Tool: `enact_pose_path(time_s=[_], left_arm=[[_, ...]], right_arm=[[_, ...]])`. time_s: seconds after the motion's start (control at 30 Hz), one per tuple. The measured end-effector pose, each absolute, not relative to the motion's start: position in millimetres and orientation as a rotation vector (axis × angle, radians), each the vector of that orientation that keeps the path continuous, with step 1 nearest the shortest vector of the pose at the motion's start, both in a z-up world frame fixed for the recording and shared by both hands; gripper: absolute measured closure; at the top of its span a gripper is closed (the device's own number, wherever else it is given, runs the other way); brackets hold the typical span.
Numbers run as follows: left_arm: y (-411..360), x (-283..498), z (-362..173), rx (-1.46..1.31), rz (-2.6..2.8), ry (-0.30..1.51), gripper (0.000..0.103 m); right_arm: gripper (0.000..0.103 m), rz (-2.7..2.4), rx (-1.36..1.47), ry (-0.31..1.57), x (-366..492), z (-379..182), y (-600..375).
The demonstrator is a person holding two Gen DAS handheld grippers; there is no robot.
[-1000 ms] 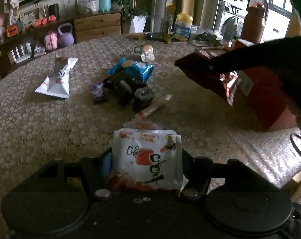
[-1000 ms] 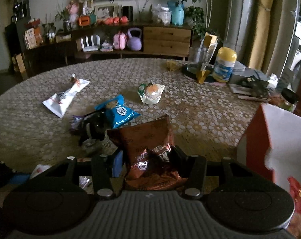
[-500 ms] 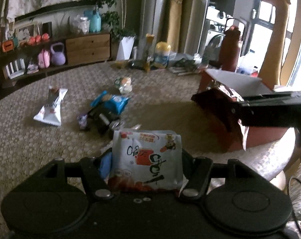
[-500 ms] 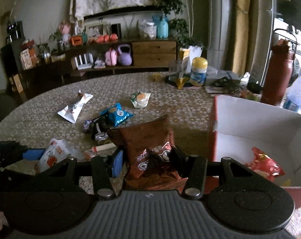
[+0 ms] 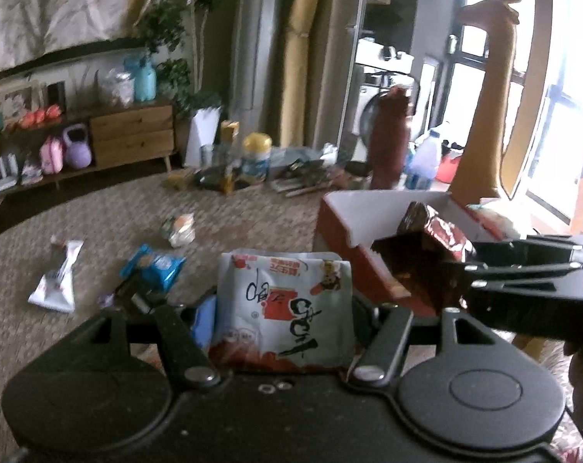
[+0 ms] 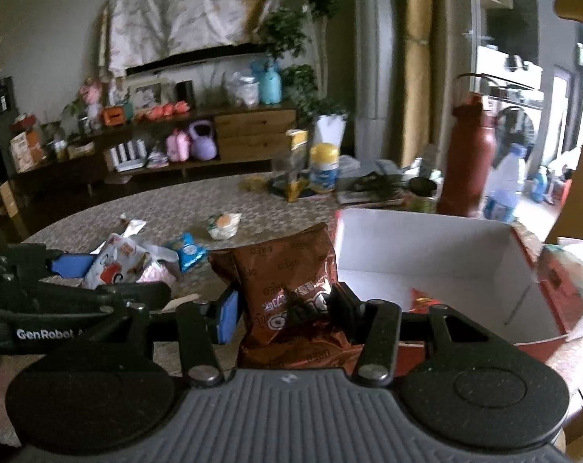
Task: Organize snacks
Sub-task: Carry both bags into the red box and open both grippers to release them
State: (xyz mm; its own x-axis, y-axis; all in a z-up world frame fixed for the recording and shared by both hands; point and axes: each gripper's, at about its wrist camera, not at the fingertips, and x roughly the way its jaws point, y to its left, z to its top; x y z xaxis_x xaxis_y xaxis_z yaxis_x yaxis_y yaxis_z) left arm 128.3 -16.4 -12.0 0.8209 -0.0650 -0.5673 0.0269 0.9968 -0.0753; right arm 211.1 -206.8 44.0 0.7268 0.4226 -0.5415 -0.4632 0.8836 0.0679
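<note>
A white snack packet with red and black print stands upright, clamped between the fingers of the left gripper above the table. Just to its right, the right gripper is clamped on a brown foil snack bag, held at the near edge of an open red cardboard box with a white inside. A red packet lies on the box floor. Farther back on the patterned tablecloth lie a blue packet, a long white wrapper and a small clear-wrapped pastry. A dark red flask stands behind the box.
</note>
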Motion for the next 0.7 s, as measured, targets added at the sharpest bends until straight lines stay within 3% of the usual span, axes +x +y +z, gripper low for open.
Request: enact_pose_path(time_s=[0.7], left_arm=[[-106.0, 214.5, 14.2, 0.011, -0.173, 0.577, 0.038]], right_arm=[[0.052, 0.248, 0.005, 0.563, 272.9, 46.9, -314.6]])
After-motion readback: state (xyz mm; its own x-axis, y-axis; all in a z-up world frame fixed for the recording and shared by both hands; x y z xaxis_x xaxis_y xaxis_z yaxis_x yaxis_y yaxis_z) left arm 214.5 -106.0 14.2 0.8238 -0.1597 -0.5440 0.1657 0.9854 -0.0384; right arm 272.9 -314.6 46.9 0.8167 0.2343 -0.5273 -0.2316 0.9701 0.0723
